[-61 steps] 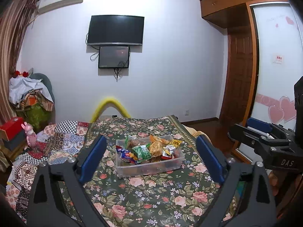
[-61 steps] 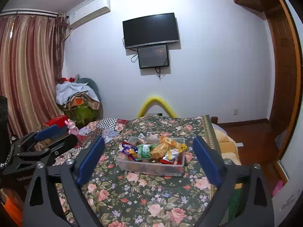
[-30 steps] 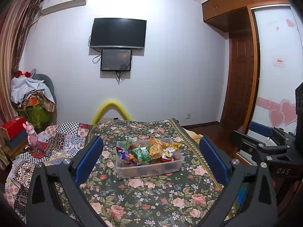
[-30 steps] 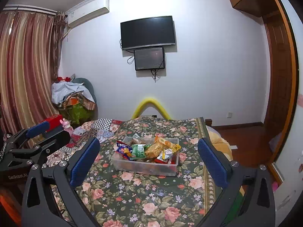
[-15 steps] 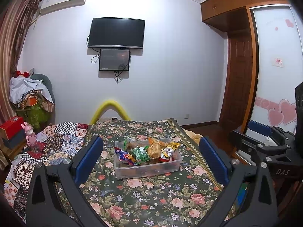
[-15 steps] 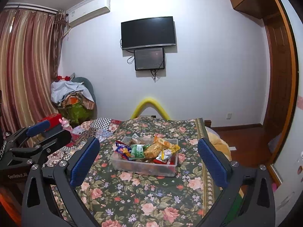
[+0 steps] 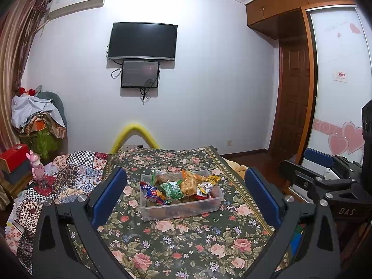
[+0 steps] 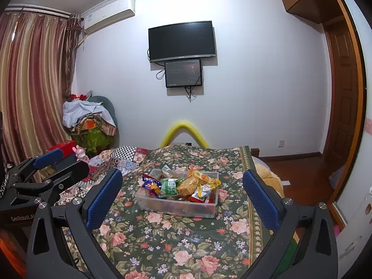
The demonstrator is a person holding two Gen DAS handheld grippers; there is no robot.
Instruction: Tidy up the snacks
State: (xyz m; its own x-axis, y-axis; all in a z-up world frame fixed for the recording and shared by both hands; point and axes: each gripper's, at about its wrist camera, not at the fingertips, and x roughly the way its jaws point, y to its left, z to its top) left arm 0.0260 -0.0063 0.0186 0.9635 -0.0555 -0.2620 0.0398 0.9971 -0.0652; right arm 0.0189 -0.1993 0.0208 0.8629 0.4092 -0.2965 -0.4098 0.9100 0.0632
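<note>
A black flat television (image 7: pixel 142 41) is hung on the white wall, and a smaller dark screen (image 7: pixel 140 74) is fixed just under it. A white air conditioner (image 8: pixel 109 15) is mounted near the ceiling, beside striped red and gold curtains (image 8: pixel 28 88). A bent yellow foam tube (image 7: pixel 134 136) is seen behind the bed. A brown wooden door (image 7: pixel 294 97) is shut on the right.

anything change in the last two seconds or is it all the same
Little. Both claws opened slightly wider early on and drifted a bit; the left claw and right claw hang open and empty, short of the clear bin. Nothing was grasped or released. The snack packets lie piled as before on the floral cover.
</note>
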